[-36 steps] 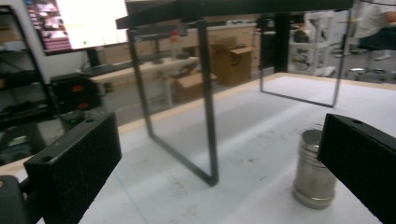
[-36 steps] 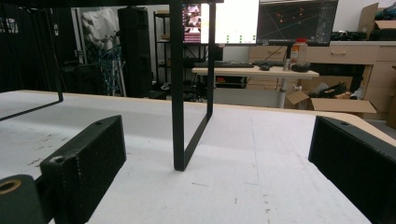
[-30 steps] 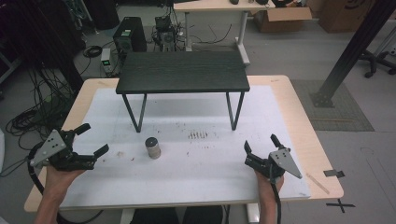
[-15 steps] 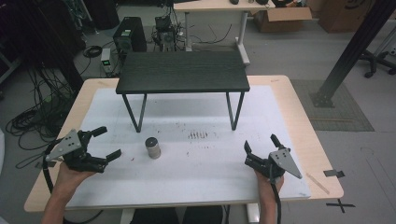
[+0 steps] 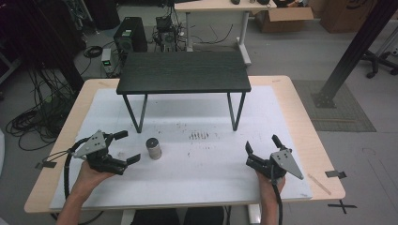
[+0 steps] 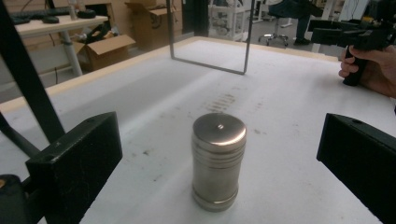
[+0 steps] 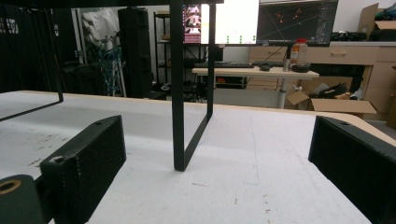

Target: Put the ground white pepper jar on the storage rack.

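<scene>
Can [image 5: 153, 148]: upright on the white surface [image 5: 197, 187], left of centre in the high view, in front of the stand's left legs; low centre in the left claw view [image 6: 218, 161]. Metal, ribbed, lid on.
Left claw [image 5: 125, 147]: spread wide, lower left of the high view, aimed at the can; can near the fingertips but not yet between them, nothing touching.
Right claw [image 5: 261, 148]: spread, holding nothing, lower right of the high view, well apart from the can; in its own view, faces a leg of the stand [image 7: 189, 93].
Stand [image 5: 183, 71]: black, top centre of the surface, nothing on top or beneath.
Done so far: approach lined up only; can ungripped, standing free.
Left to do: judged nearly all — advance left claw around the can, close, lift, carry; destination not readable, stand top a likely guess.
Risk: smooth round can, likely to tip if nudged by one jaw first.
</scene>
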